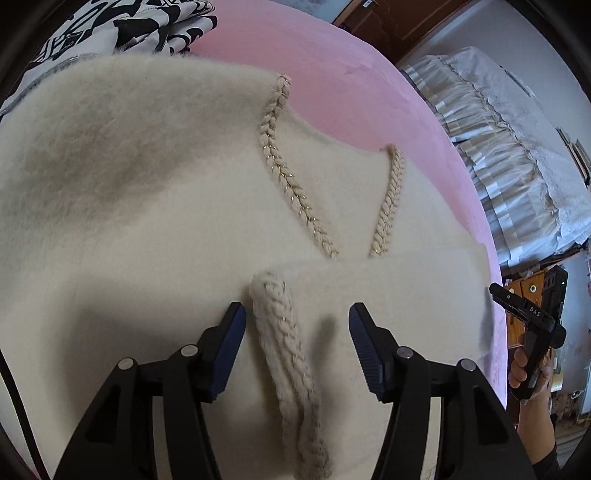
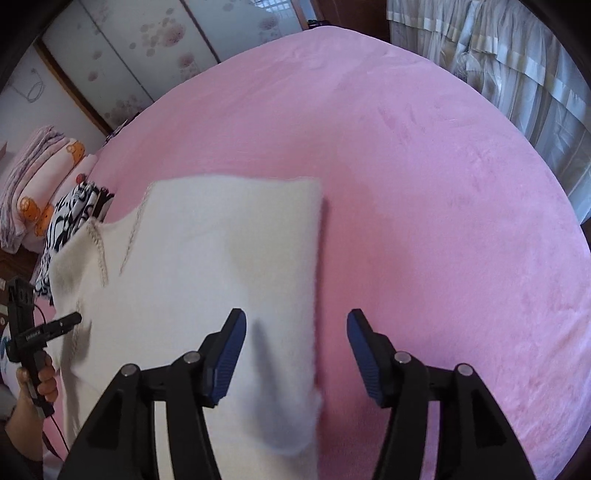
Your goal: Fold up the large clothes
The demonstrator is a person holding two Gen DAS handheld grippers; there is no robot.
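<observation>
**Both grippers free over the half-folded sweater**

We hold the left gripper (image 1: 295, 321) half open, astride the braided trim (image 1: 284, 350), gripping nothing. The right gripper (image 2: 295, 328), equally parted and empty, straddles the cream sweater's (image 2: 207, 251) right edge, seemingly nearer the next fold, on the pink bed (image 2: 424, 184).

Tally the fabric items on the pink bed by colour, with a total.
Cream: 1, the fuzzy sweater with braided trim.
Black and white: 1, the patterned cloth beside it.
Pink and lilac with orange print: 1, the stack of folded bedding at the bed's far end.
Total: 3
</observation>
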